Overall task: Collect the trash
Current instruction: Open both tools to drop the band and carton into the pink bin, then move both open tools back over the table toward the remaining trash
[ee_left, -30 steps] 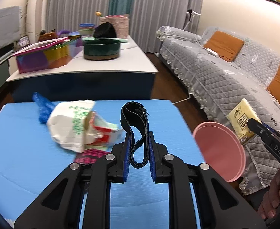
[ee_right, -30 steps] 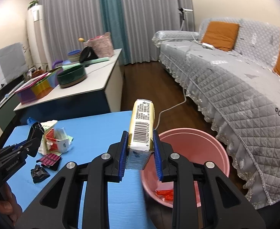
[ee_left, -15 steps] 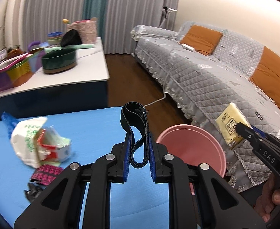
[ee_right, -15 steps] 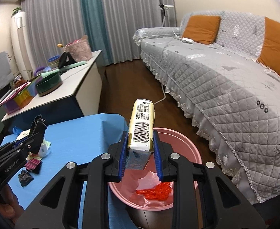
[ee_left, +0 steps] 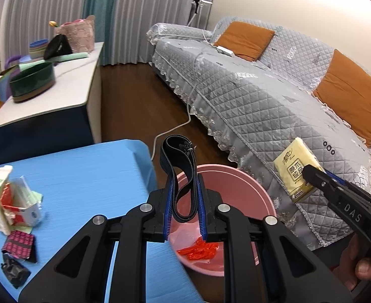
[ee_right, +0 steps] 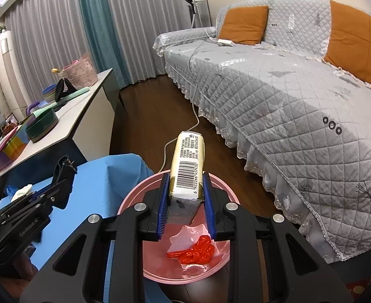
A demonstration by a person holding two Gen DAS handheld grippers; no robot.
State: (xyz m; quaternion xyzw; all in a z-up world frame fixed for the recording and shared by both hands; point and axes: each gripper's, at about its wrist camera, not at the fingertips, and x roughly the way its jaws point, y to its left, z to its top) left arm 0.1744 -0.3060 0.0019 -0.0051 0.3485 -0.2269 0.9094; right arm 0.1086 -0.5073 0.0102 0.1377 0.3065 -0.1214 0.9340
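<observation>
My left gripper (ee_left: 184, 192) is shut on a black strap loop (ee_left: 179, 161) and holds it over the near rim of the pink bin (ee_left: 238, 184), which stands on the floor beside the blue table (ee_left: 84, 171). My right gripper (ee_right: 185, 194) is shut on a yellow tissue pack (ee_right: 188, 161), held above the same pink bin (ee_right: 218, 260). The pack also shows in the left wrist view (ee_left: 295, 169). Red plastic scrap (ee_right: 193, 252) and a clear wrapper lie in the bin. More trash lies on the table: a white bag with wrappers (ee_left: 6, 202), a pink-black packet (ee_left: 18, 245), a black scrap (ee_left: 15, 272).
A grey quilted sofa (ee_left: 274, 96) with orange cushions runs along the right. A white side table (ee_left: 46, 93) holds a green bowl (ee_left: 32, 82), colourful boxes and a basket. A white cable (ee_left: 175, 128) lies on the dark wood floor.
Both grippers have swung right, from over the blue table to above the pink bin, each still holding its item. The bin's inside with red scrap now shows.
</observation>
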